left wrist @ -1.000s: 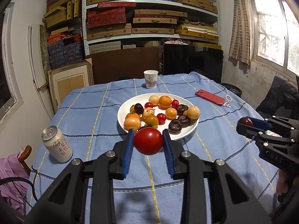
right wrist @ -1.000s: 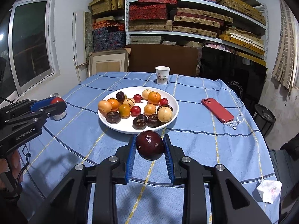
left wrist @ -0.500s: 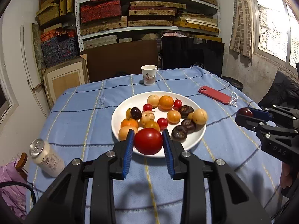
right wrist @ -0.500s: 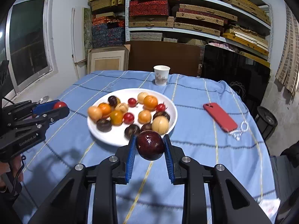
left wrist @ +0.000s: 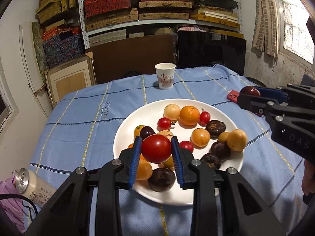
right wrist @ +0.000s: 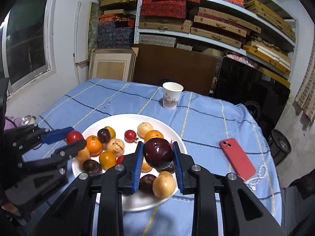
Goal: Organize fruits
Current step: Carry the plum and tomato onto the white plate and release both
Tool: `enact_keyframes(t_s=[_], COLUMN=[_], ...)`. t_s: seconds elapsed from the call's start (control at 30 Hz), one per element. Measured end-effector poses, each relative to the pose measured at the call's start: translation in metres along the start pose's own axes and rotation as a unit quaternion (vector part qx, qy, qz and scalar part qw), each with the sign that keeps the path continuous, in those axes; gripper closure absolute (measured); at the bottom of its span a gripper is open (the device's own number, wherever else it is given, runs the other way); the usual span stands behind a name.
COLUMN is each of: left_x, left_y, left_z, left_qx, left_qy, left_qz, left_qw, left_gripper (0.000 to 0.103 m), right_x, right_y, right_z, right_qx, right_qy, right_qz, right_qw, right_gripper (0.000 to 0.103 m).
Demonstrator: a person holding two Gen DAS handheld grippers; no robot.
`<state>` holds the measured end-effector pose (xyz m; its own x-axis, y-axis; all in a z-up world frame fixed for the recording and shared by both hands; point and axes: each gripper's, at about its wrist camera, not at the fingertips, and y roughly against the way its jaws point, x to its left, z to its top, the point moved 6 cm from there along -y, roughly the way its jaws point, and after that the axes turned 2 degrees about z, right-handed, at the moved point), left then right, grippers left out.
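The paper cup [left wrist: 165,76] at the far side of the table carries red Chinese characters, 中国 among them, with smaller print too fine to read. The drink can [left wrist: 32,184] at the left edge of the table also bears Chinese writing that cannot be made out. The letters "DAS" are moulded on the body of the right gripper [left wrist: 248,94] as seen from the left wrist. A line of stitched lettering runs along the blue checked tablecloth [left wrist: 78,122], too small to read.

At the far left a purple cloth [left wrist: 8,200] lies beside the can. Behind the table stand a framed board [left wrist: 70,80], a brown panel [left wrist: 133,57] and a dark screen [left wrist: 211,51], with shelves of flat boxes [left wrist: 157,4] above. Toward the right of the table lies a red phone [right wrist: 237,158] with a beaded chain [right wrist: 259,174] just beside it.

The white plate [left wrist: 128,129] in the middle holds a mix of fruit: oranges, pale yellow fruits, small red tomatoes and dark brown fruits, lying close together.

The left gripper [left wrist: 156,151] is clenched on a red tomato [left wrist: 156,148], held between its blue pads above the near left part of the plate. The right gripper [right wrist: 157,154] grasps a dark red plum [right wrist: 158,153] between its pads above the near right part of the plate. Neither held fruit touches the plate. Each gripper's black arms hide some of the fruit at the plate's near edge.
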<state>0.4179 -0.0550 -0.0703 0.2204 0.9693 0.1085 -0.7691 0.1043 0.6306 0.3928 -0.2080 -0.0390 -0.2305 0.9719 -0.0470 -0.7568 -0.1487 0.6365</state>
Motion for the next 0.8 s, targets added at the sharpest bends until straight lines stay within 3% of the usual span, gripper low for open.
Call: enact_keyframes(t_s=[0.43, 0.47, 0.5, 0.53, 0.57, 0.8], left_x=[0.008, 0.009, 0.01, 0.011, 0.014, 0.014], left_y=[-0.049, -0.052, -0.052, -0.049, -0.044, -0.023], left_z=[-0.004, -0.003, -0.002, -0.001, 0.001, 0.003], left_qx=[0.029, 0.031, 0.03, 0.024, 0.008, 0.0], left_qy=[0.013, 0.013, 0.016, 0.021, 0.026, 0.03], left_qz=[0.0, 0.001, 0.003, 0.006, 0.019, 0.014], left_qw=[0.9995, 0.9994, 0.9994, 0.9995, 0.9995, 0.9994], left_gripper=[0.073, 0.06, 0.032, 0.021, 0.014, 0.01], right_x=[0.002, 0.002, 0.002, 0.001, 0.0, -0.002], right_y=[-0.064, -0.068, -0.069, -0.068, -0.065, -0.045], right_z=[0.004, 0.003, 0.003, 0.003, 0.004, 0.0], right_qx=[0.052, 0.057, 0.06, 0.054, 0.042, 0.035], right_qy=[-0.002, 0.001, 0.006, 0.01, 0.012, 0.0], right_qz=[0.017, 0.02, 0.017, 0.006, -0.002, 0.024], right_qw=[0.999, 0.998, 0.998, 0.998, 0.999, 0.999], right_gripper=[0.073, 0.072, 0.066, 0.043, 0.034, 0.033])
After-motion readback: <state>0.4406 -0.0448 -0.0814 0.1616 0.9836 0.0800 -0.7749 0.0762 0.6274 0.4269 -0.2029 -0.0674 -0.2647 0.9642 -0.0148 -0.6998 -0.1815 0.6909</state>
